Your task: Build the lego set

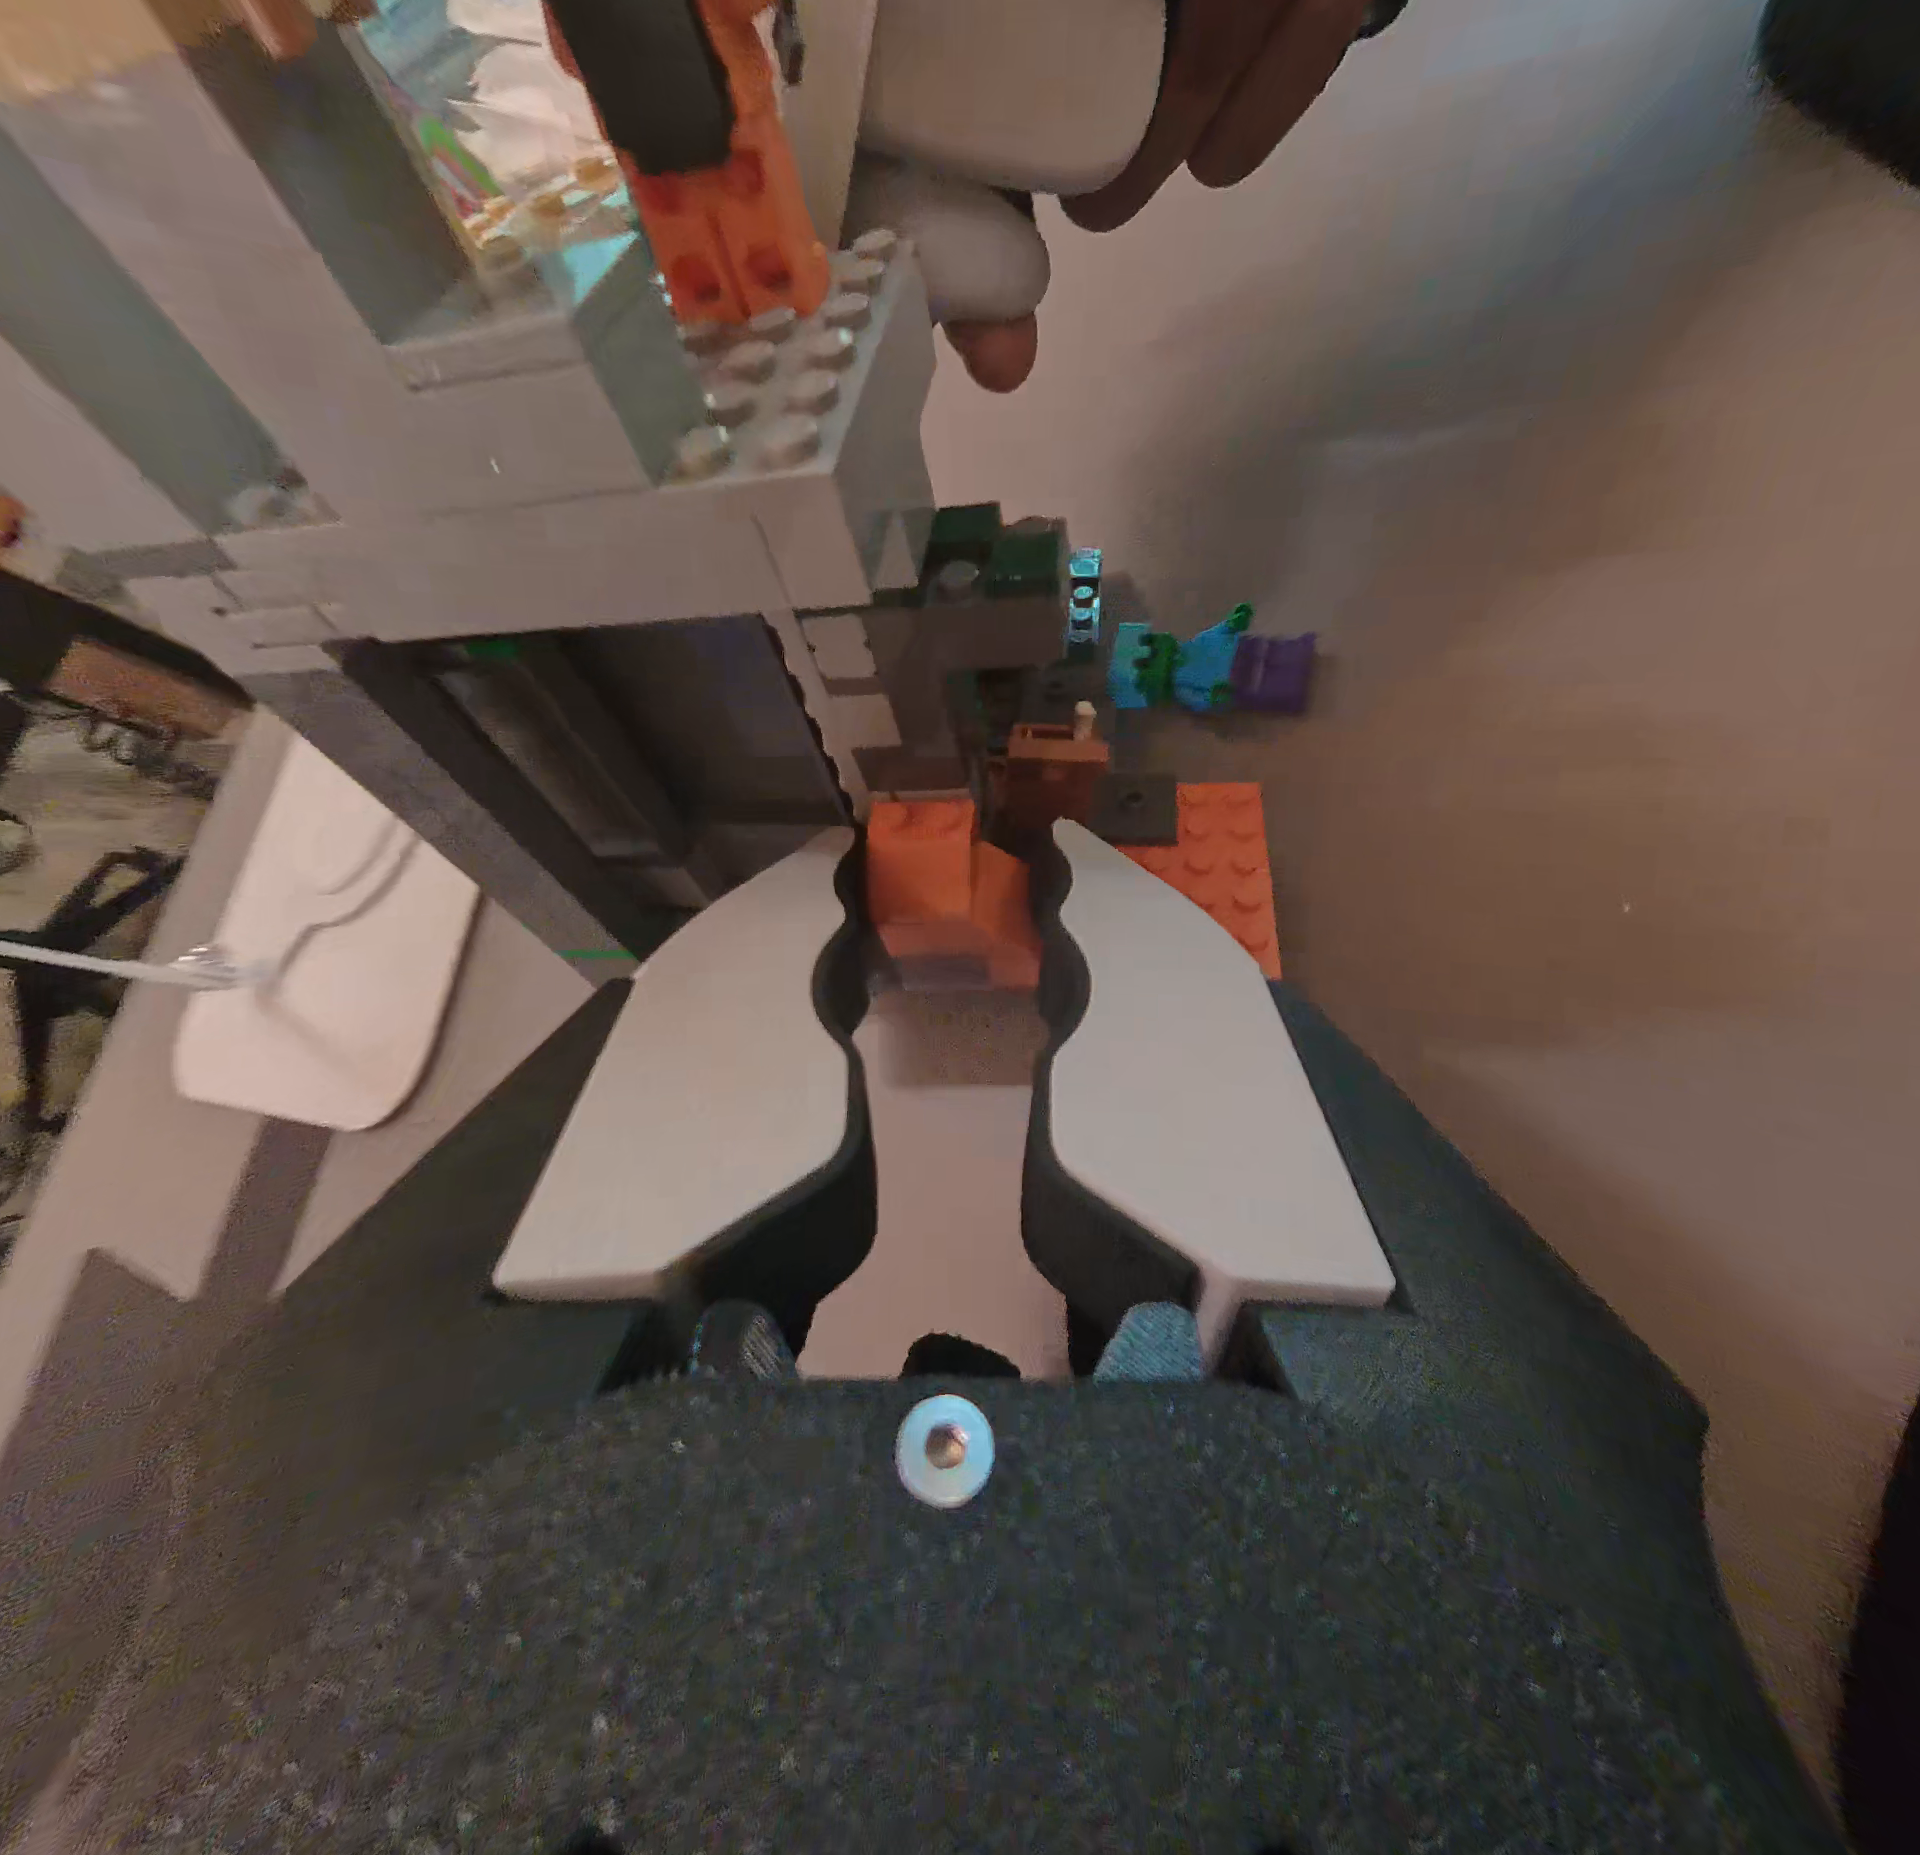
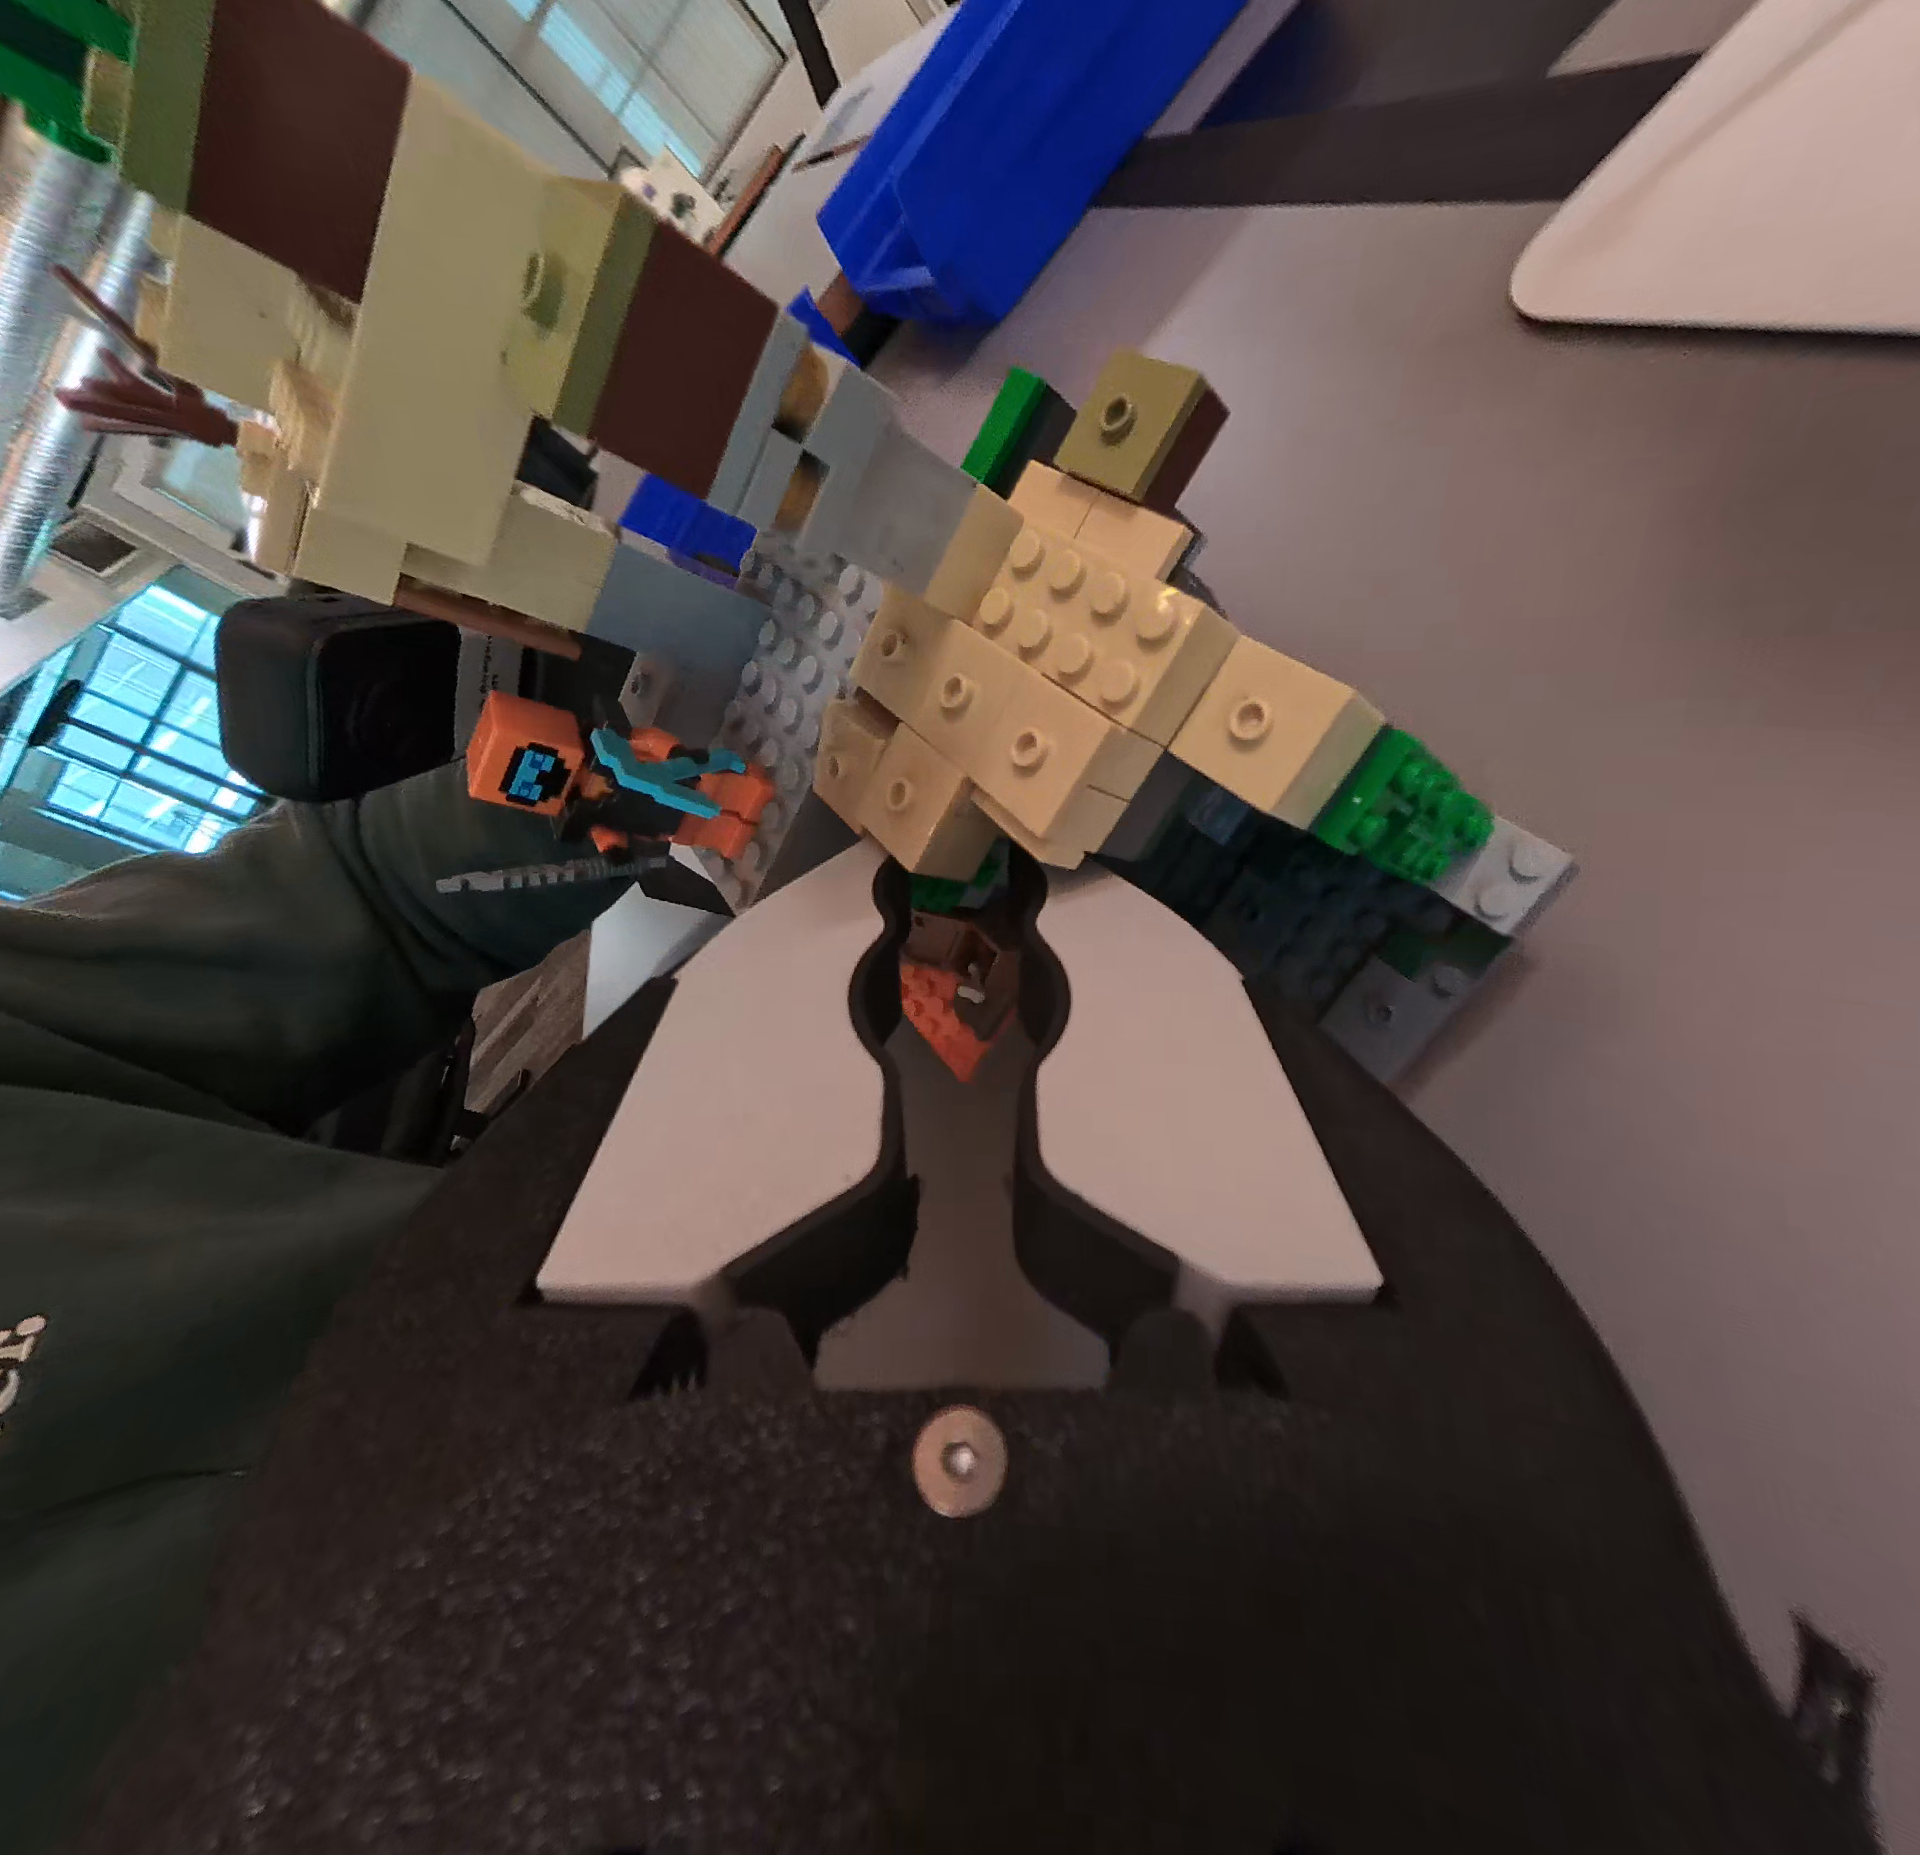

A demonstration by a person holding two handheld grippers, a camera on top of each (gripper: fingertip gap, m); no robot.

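orange minifigure (image 2: 623, 782) on grey plate (image 2: 790, 662); one each.

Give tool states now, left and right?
Left tool: closed on orange bricks.
Right tool: partly closed around the build; grip cannot be told.

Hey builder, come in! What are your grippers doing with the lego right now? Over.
Left gripper shut on orange bricks at the lego build. Right gripper around small brown piece, grip unclear. Orange figure on grey plate. Nothing blocking.

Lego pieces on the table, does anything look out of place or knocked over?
Yes: a small blue-and-green figure lies flat on the table beside the grey build, apart from it, next to a loose purple piece.
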